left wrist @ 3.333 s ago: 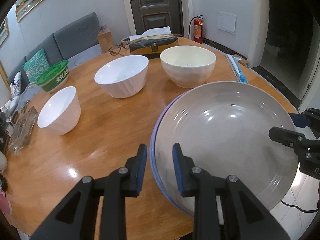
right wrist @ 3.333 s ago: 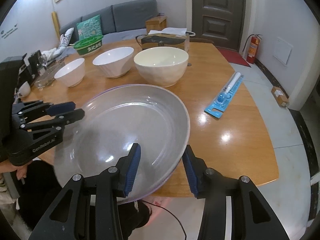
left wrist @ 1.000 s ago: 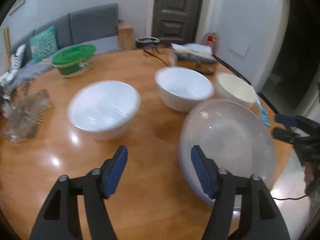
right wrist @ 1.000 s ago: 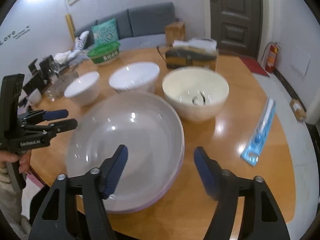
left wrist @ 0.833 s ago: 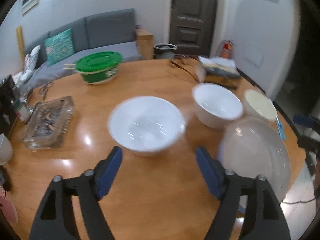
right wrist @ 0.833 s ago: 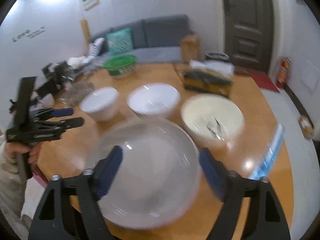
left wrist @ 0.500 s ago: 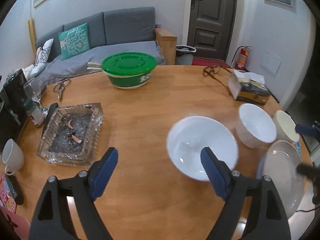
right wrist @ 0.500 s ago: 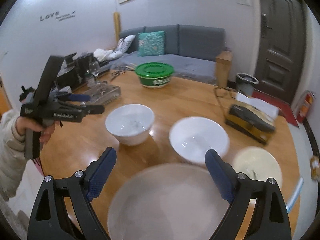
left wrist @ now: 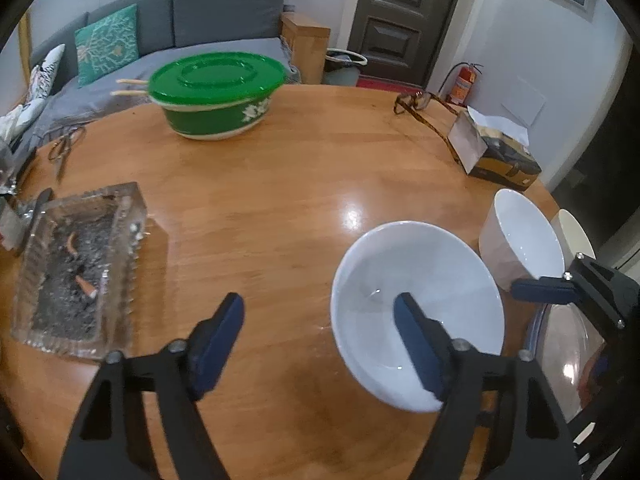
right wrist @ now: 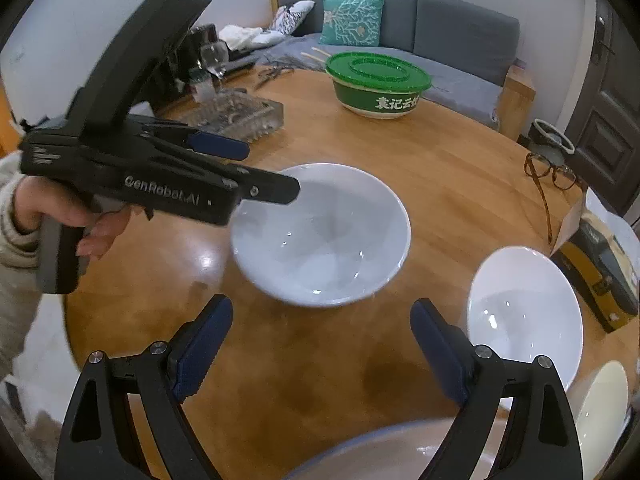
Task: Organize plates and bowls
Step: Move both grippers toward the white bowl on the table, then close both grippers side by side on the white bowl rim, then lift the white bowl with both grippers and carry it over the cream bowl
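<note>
Round and wooden, the table [left wrist: 280, 184] fills both views, with a grey sofa [left wrist: 224, 4] behind it at the top. Your left gripper [left wrist: 318, 340] is closing but its jaws are apart with nothing pinched; its right finger is in front of the white bowl [left wrist: 416, 300], at lower right of the left view. Your right gripper [right wrist: 320, 348] is spread wide and empty, just below the same bowl in the right view. A second white bowl [right wrist: 524, 312] stands at the right, a cream bowl [right wrist: 600, 412] in the lower right corner, the plate [right wrist: 392, 452] at the bottom edge. A green lidded container [left wrist: 216, 92] sits far back.
</note>
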`<state>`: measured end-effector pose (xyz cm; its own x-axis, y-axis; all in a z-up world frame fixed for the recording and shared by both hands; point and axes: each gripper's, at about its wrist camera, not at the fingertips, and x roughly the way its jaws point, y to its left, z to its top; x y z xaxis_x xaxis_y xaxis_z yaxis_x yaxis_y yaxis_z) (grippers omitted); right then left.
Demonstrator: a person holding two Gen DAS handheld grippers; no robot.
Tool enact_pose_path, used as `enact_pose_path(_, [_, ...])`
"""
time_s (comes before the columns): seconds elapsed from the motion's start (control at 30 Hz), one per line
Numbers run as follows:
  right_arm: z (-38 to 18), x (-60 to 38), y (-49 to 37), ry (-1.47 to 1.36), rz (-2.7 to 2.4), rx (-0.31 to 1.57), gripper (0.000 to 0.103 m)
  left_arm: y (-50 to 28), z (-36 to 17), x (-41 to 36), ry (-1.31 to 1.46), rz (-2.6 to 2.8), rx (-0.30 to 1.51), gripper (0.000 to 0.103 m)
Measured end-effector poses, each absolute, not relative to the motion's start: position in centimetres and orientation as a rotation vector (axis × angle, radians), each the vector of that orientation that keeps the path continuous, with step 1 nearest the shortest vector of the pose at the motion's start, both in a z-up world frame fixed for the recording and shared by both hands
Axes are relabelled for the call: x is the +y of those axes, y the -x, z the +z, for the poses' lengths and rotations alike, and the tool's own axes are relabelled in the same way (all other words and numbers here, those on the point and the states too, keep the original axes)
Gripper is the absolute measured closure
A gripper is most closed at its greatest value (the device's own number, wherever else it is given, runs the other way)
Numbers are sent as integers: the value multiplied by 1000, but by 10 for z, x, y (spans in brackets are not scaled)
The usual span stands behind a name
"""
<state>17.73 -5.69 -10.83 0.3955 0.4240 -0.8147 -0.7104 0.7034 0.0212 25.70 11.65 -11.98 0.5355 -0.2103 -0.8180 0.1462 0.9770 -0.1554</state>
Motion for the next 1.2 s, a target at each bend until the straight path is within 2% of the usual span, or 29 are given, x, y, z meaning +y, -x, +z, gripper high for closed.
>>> enact_pose_path(0.07, [-114,-51,-182,367,746,927,15,-261,-126,115,74,-225,999,43])
enact_pose_path(0.13, [-118,-48,-187,377,746,937,15,-265,-131,114,76,-236,1012,59])
enact_pose_path(0.27, [-126,-39,-193,394,747,945,15,-269,-138,110,70,-254,1026,70])
enact_pose_path(0.43, [-129,-34,-199,398,755,950,14,-272,-141,105,57,-275,1025,87])
enact_pose_path(0.53, [-132,-32,-202,399,763,955,12,-272,-142,102,43,-279,1020,91])
enact_pose_path(0.77, [-140,-29,-210,403,781,958,7,-274,-143,101,32,-279,1018,92])
enact_pose_path(1.2, [-139,-28,-208,398,789,945,8,-270,-138,96,8,-263,1007,92])
